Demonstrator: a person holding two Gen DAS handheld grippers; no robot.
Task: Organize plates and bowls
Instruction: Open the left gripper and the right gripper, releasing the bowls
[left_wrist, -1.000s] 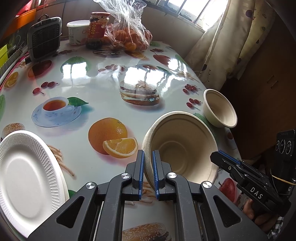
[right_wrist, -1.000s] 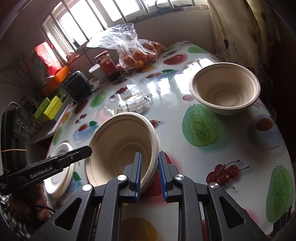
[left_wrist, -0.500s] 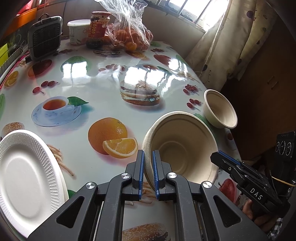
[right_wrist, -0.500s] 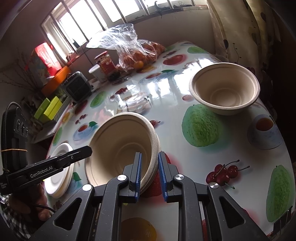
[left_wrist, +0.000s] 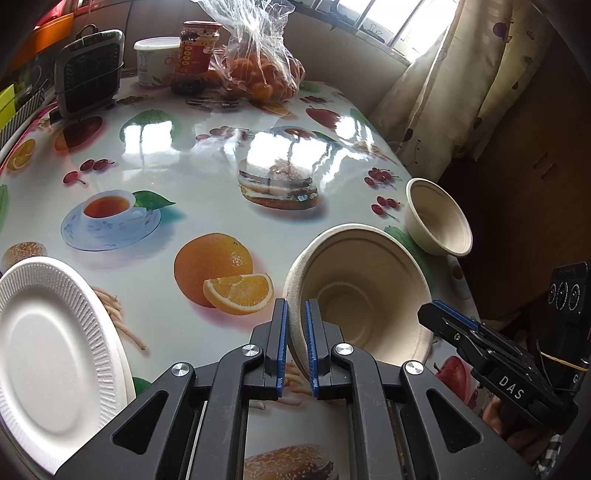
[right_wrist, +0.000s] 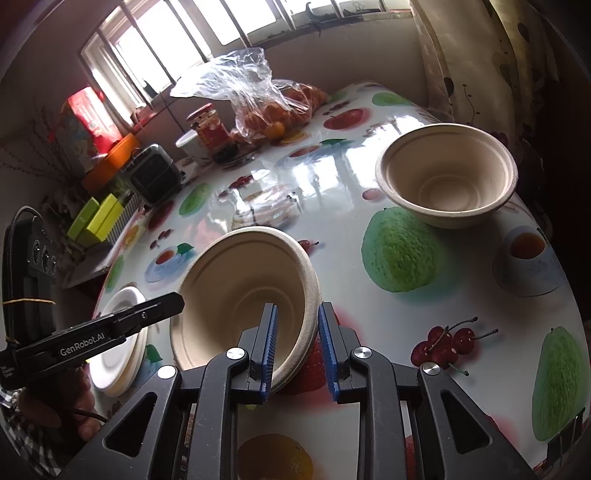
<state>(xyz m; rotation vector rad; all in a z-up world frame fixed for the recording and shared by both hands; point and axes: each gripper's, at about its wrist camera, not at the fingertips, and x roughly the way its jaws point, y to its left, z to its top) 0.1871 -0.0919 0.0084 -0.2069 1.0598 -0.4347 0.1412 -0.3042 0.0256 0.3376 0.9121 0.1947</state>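
Observation:
A beige paper bowl (left_wrist: 354, 288) is tilted above the table's near edge. My left gripper (left_wrist: 294, 317) is shut on its left rim. My right gripper (right_wrist: 295, 325) straddles the opposite rim of the same bowl (right_wrist: 240, 291), jaws parted with a gap on the outer side. A second beige bowl (right_wrist: 447, 177) stands upright at the table's right side, also in the left wrist view (left_wrist: 439, 218). White foam plates (left_wrist: 48, 343) lie stacked at the near left, small in the right wrist view (right_wrist: 118, 350).
The table (left_wrist: 184, 162) has a glossy fruit-print cloth. At its far end stand a bag of oranges (left_wrist: 258, 70), a red-lidded jar (left_wrist: 195, 55), a white tub (left_wrist: 155, 62) and a dark small appliance (left_wrist: 88, 74). A curtain (left_wrist: 443, 81) hangs at the right.
My right gripper's jaws have opened wider around the bowl's rim. The left gripper and the bowl have hardly moved.

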